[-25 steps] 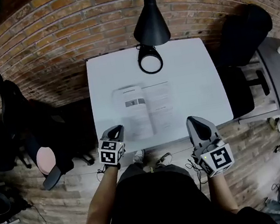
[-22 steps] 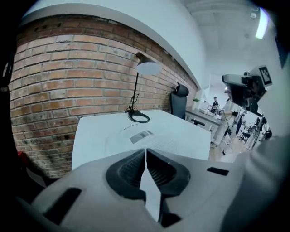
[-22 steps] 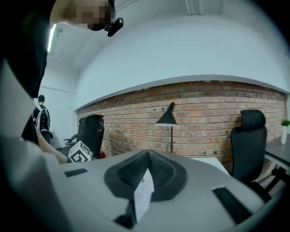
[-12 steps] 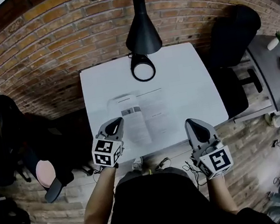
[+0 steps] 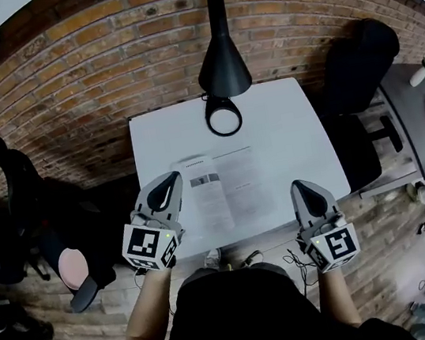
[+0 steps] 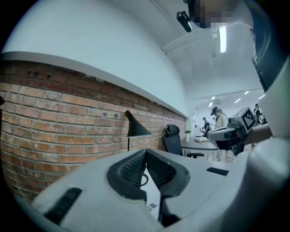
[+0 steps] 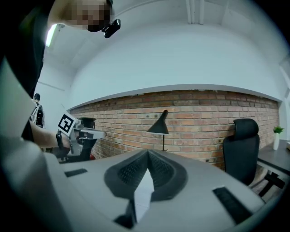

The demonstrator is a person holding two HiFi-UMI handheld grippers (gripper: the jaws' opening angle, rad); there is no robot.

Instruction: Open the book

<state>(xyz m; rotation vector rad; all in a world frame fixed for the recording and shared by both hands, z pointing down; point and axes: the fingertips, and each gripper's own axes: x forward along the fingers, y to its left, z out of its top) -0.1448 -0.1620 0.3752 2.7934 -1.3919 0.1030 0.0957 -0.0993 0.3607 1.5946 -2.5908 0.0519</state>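
Head view: white table (image 5: 284, 114) under a black lamp (image 5: 221, 60) | book (image 5: 224, 191) lies open flat near its front edge (task looks done) | 2 tongs, left gripper (image 5: 171, 180) and right gripper (image 5: 303, 185), jaws closed on nothing, held off the pages, likely to leave them undisturbed.

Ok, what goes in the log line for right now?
book: open, flat on table | left gripper: shut, empty | right gripper: shut, empty | lamp: table's far end

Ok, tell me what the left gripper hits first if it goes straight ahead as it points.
Probably the black lamp, else the brick wall behind it; the left gripper points level above the table. Depth is unclear.
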